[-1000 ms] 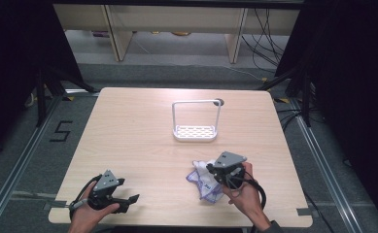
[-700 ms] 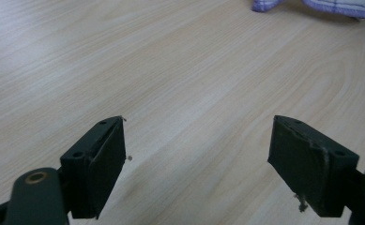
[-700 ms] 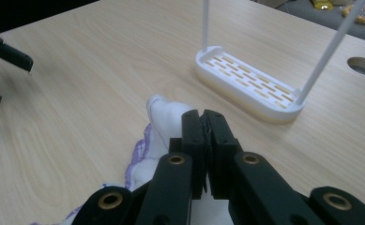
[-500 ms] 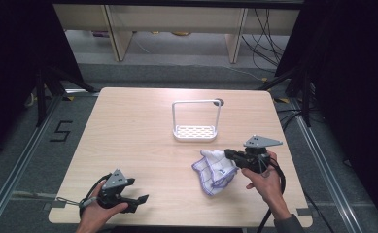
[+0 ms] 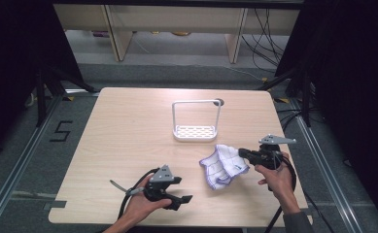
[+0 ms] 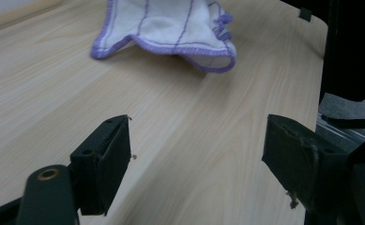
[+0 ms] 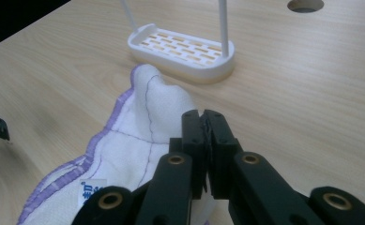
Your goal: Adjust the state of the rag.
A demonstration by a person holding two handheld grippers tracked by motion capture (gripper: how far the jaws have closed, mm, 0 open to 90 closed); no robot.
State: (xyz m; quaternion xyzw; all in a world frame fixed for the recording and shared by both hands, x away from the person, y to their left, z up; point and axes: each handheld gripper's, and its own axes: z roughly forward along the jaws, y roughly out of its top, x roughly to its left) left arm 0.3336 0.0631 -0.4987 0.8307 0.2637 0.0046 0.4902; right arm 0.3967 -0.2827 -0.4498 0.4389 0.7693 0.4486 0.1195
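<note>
Cloth (image 5: 223, 164), pinched at its edge by the clamped right gripper (image 5: 241, 153), has slid toward centre right of the frame, while the left gripper (image 5: 185, 199), jaws just narrowing on nothing, approaches to take a corner.

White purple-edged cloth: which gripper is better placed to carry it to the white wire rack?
Right. The right gripper is shut on the white purple-edged cloth, just short of the white wire rack. The left gripper is open over bare table, apart from the cloth.
</note>
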